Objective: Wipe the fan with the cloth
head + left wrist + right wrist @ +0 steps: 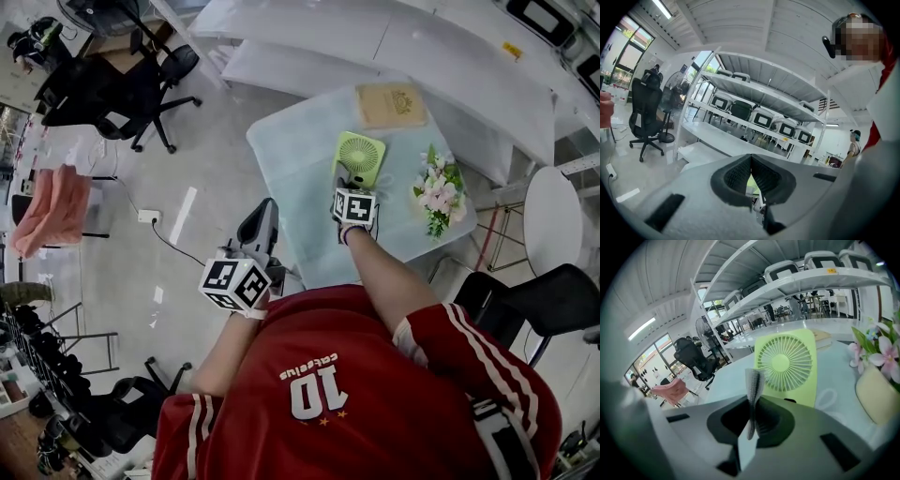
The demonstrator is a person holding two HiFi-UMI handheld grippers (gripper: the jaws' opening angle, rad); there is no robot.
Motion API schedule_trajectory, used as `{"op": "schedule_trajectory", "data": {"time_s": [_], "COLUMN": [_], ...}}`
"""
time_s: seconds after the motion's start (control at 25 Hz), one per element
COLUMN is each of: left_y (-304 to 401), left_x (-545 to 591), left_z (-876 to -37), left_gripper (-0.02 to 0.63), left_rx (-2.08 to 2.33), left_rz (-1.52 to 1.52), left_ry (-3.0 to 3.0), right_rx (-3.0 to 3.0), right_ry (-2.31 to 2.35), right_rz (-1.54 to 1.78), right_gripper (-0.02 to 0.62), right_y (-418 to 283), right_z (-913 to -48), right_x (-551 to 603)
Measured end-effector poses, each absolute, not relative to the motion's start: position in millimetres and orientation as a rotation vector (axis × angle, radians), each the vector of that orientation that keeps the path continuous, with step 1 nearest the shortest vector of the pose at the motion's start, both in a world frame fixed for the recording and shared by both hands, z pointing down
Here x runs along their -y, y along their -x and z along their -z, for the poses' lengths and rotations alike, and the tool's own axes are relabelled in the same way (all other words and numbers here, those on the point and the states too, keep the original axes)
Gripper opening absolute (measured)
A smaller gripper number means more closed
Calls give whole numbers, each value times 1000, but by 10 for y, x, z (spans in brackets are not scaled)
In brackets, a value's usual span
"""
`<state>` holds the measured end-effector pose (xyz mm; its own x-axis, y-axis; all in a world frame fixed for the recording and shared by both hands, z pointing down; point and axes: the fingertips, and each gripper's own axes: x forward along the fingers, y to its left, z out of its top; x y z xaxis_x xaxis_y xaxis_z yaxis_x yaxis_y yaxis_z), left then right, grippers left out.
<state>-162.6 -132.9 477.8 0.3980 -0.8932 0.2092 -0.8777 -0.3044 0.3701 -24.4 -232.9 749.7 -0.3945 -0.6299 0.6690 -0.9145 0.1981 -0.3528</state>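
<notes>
Fan [359, 156]: small, lime green, square housing with a round grille. It stands upright near the middle of a pale table [300, 159], grille facing the person, and is seen head-on in the right gripper view [786, 363].

Right gripper [352, 192]: held low over the table just in front of the fan's base, jaws pointing at it. In its own view [753, 376] the jaws are pressed together on a thin, pale, folded cloth [753, 390], which stands up edge-on between them. The cloth's top edge reaches the level of the grille; whether it touches the fan cannot be told.

Left gripper [265, 217]: held off the table's left edge, over the floor, close to the person's body. In its own view [751, 159] the jaw tips meet and nothing sits between them.

Book [390, 105]: tan cover, lying flat at the far edge of the table behind the fan.

Flowers [439, 192]: pink and white with green leaves, on the table to the right of the fan, apart from it.

Office chair [141, 84]: black, on castors, on the floor well to the left of the table.

Pink fabric [52, 208]: draped over a frame at the far left of the room.

Shelving [754, 101]: white, long, carrying a row of white boxes with dark fronts.
</notes>
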Motion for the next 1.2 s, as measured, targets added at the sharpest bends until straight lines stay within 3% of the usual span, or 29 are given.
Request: {"op": "schedule_trajectory", "data": {"time_s": [1.2], "left_y": [1668], "left_x": [1609], "left_z": [-5007], "left_gripper": [6], "left_rx": [1556], "left_rz": [-12], "left_ry": [-2157], "right_rx": [2093], "right_ry": [-1412], "right_rz": [-1030], "right_gripper": [18], "right_y": [323], "right_z": [-7755], "right_x": [2601]}}
